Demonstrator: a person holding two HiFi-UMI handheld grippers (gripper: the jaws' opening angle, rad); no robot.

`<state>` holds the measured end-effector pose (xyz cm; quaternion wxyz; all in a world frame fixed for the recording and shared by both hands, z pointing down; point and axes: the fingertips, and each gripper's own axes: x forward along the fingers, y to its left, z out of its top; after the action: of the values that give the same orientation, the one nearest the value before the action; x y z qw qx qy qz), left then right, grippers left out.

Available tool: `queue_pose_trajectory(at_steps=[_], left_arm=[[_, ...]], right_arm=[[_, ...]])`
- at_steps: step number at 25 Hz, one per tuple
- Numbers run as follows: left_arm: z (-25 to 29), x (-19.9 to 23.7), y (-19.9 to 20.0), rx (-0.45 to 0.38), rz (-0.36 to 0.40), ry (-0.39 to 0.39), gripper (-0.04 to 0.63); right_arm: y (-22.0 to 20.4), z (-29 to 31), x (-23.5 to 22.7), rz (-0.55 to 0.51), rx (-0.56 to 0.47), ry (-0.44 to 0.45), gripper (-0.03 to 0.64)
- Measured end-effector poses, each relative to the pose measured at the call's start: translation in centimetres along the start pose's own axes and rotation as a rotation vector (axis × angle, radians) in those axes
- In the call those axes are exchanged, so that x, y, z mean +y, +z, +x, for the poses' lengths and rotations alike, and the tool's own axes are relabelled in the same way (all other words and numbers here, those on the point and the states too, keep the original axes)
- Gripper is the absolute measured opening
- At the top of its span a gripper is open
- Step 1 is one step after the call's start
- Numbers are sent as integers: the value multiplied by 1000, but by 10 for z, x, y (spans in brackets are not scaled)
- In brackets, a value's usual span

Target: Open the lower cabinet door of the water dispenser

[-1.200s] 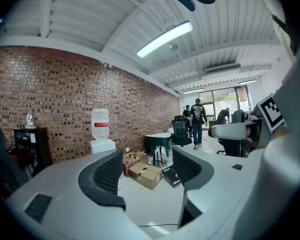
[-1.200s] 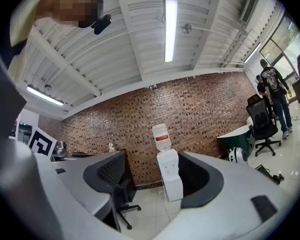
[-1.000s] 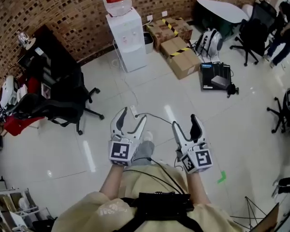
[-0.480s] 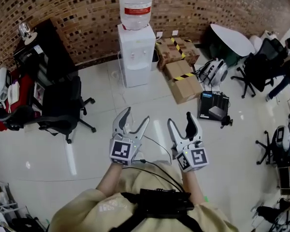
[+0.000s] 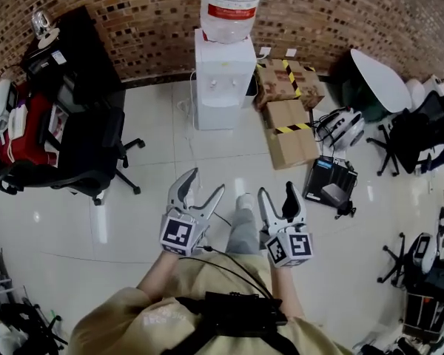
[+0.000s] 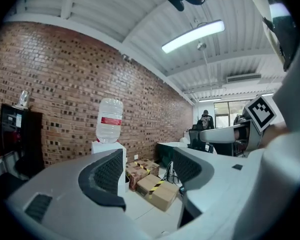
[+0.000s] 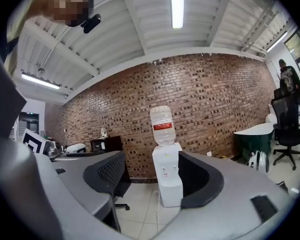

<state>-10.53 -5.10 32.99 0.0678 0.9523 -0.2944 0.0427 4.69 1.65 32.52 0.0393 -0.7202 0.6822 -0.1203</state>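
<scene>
In the lower middle of the head view, the left gripper (image 5: 205, 181) and right gripper (image 5: 277, 189) were held side by side over the pale floor (image 5: 207, 154), each with its jaws spread wide and nothing between them. Well apart from both, at the top centre, the white water dispenser (image 5: 223, 80) stood against the brick wall (image 5: 133, 6), bottle (image 5: 231, 6) on top and lower cabinet door (image 5: 220, 113) shut. Cardboard boxes (image 5: 291, 128) lay just to its right.

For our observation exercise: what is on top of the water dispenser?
A clear water bottle with a red label sits on the water dispenser. Its mouth is hidden in the dispenser's top.
</scene>
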Motion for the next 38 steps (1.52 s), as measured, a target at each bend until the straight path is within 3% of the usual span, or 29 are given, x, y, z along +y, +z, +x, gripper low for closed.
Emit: queue_pose_trajectory(at_steps=[4,8,14,21,26,31,38], left_arm=[[52,21,-16,37,55,60,290],[122,30,-15,41,19,132,266],[201,44,-11,64,24,233,267],[258,95,-66,130,27,290,267],[300,150,-149,138,9,305,267],[347,212,-258,130,14,308,267],[392,285,-413,68,17,357,267]], right_arm=[[5,66,-35,-16,2,94,341],[7,120,-92,-102,9,165,341],[-39,190,-184,-82,156,189,341],[-114,292,-208,-93,253,258,341],[-215,375,-231,-128,315,264,341],[-357,466,-268,-177,396,267,341],[-528,591,-320,-197,374,287,341]])
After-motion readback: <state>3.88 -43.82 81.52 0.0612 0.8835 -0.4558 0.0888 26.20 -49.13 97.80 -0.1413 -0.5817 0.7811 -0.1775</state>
